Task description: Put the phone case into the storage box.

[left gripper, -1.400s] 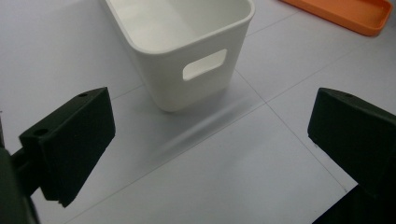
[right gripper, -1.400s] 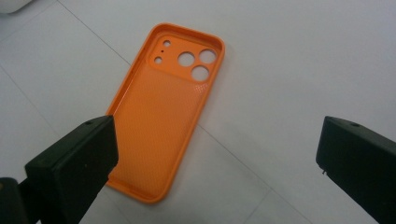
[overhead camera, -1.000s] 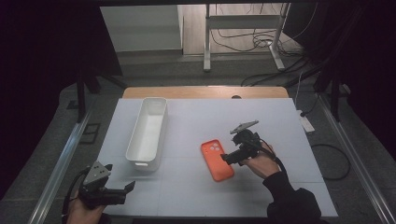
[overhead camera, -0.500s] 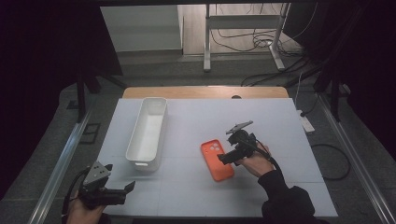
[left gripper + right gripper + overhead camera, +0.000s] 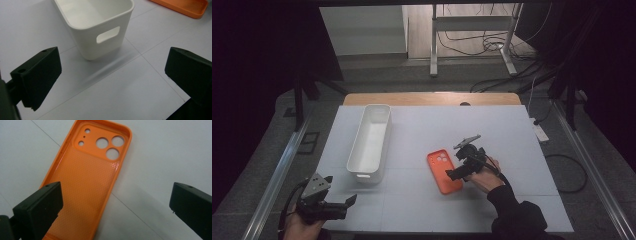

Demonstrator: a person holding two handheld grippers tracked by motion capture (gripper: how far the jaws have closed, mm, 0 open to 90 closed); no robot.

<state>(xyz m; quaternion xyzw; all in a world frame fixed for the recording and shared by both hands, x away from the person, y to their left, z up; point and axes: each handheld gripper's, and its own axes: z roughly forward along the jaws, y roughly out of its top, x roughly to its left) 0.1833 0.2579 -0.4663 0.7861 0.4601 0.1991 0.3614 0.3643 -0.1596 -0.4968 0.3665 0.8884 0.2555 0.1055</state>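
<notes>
Over the orange phone case, the right gripper has edged closer, jaws spread wide, while the left gripper stays parked, gaping, near the white bin.

phone case: near end cut off by the bottom edge in the right gripper view | white bin: far part cut off at the top in the left gripper view | right gripper: jaw tips too small, probably apart, in the high view
</notes>
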